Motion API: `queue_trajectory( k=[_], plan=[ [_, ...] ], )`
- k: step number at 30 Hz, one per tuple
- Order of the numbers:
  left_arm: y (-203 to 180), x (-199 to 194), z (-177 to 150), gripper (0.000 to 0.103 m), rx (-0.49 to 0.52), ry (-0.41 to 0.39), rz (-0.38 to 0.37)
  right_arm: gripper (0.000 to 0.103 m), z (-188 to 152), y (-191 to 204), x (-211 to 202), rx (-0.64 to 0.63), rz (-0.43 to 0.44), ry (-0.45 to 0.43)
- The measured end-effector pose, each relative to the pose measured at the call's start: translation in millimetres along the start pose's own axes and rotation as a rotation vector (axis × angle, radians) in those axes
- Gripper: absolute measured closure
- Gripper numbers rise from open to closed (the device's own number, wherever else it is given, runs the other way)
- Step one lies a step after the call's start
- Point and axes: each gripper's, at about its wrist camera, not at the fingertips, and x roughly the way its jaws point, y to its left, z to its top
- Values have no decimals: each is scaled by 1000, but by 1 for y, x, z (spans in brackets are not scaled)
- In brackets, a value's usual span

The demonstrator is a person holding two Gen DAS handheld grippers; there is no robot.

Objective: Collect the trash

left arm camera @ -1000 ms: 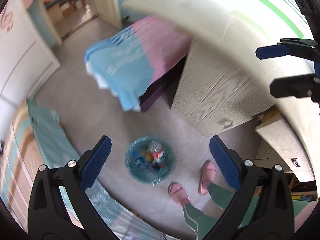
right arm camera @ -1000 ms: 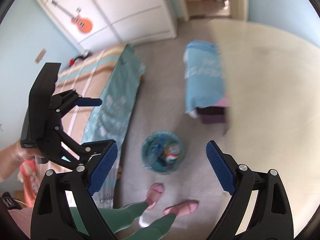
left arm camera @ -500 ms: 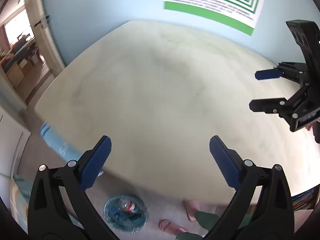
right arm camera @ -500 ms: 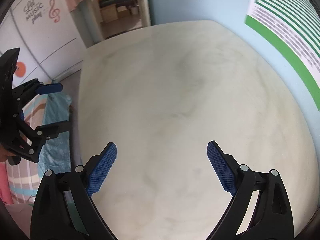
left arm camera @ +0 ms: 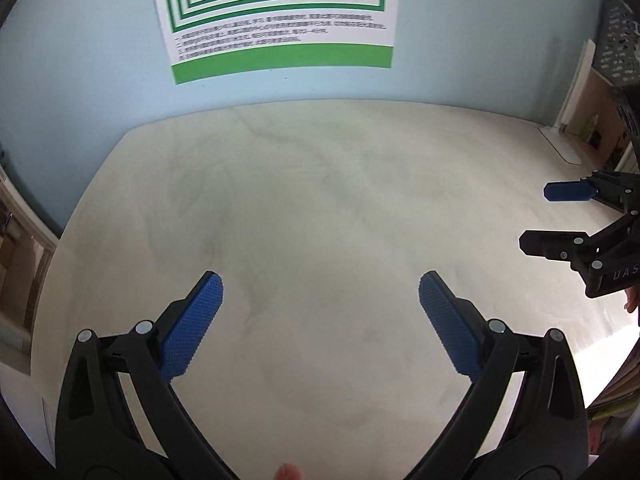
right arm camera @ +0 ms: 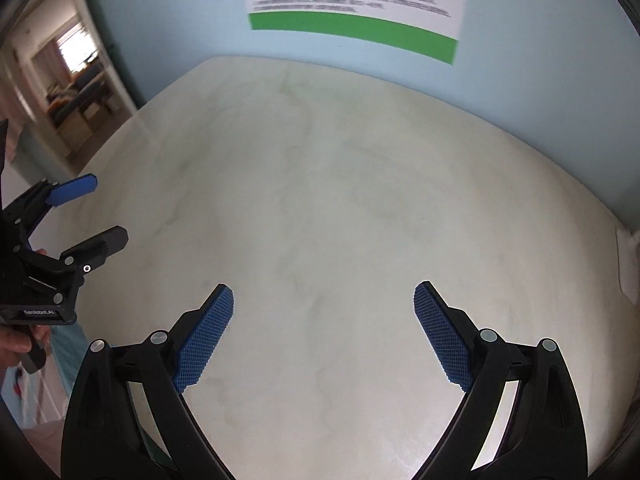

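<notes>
**Q:** Since a second ago, what has changed?
**A:** Both views have swung up from the floor, where a bin of trash stood beside slippered feet, to a pale marbled tabletop (left arm camera: 320, 208) that now fills each frame. The bin and its trash are out of view in both present views, so their place cannot be told.

**Q:** What lies behind the tabletop?
**A:** A light blue wall (left arm camera: 80, 60), touching the far edge. On it hangs a poster (left arm camera: 276, 20) of nested green and white bands with lines of small print too blurred to read. At the left of the right wrist view, a doorway (right arm camera: 68, 80) opens onto another room.

**Q:** How does the left gripper (left arm camera: 320, 316) stand?
**A:** Jaws spread wide, blue pads apart, nothing between them; it hangs over bare tabletop. It also shows at the left edge of the right wrist view, held in a hand (right arm camera: 20, 340).

**Q:** And the right gripper (right arm camera: 324, 328)?
**A:** Likewise spread wide and holding nothing, above the tabletop. Seen from the left wrist view it sits at the right edge, apart from the left gripper.
</notes>
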Motion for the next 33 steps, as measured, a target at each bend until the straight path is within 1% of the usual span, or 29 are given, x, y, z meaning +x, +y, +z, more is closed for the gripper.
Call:
queue_trajectory(
  k=[2,4,6,11,13,15,16,20,22,23,25,28,33],
  plan=[
    [-7,0,7,7,54,-11,-9,12,-9,-11,-6,83,-28,-6],
    [-14,-2,12,7,111,-47,-15,12,-17,-13,-13,133,-49,-18],
    [-19,-5,14,7,142,-64,-28,12,-24,-15,-16,176,-71,-22],
    [-26,5,20,7,159,-57,-105,12,-44,-17,-26,267,-102,-39],
    [-27,10,22,7,156,-53,-138,12,-46,-14,-28,288,-106,-47],
    [-28,14,24,7,154,-43,-155,12,-50,-13,-30,302,-120,-48],
    [-28,15,25,7,159,-43,-154,12,-46,-13,-28,308,-124,-47],
    [-29,16,24,7,172,-48,-155,12,-50,-15,-28,344,-135,-51],
    [-27,14,24,7,177,-75,-169,12,-53,-16,-27,356,-137,-50],
    [-28,15,25,7,179,-78,-163,12,-53,-16,-27,361,-138,-49],
    [-28,16,26,7,188,-69,-161,12,-56,-19,-28,369,-139,-49],
    [-29,19,28,7,199,-60,-137,12,-54,-20,-27,370,-142,-51],
    [-28,25,29,7,185,-35,-130,12,-51,-25,-26,370,-138,-53]
  ],
)
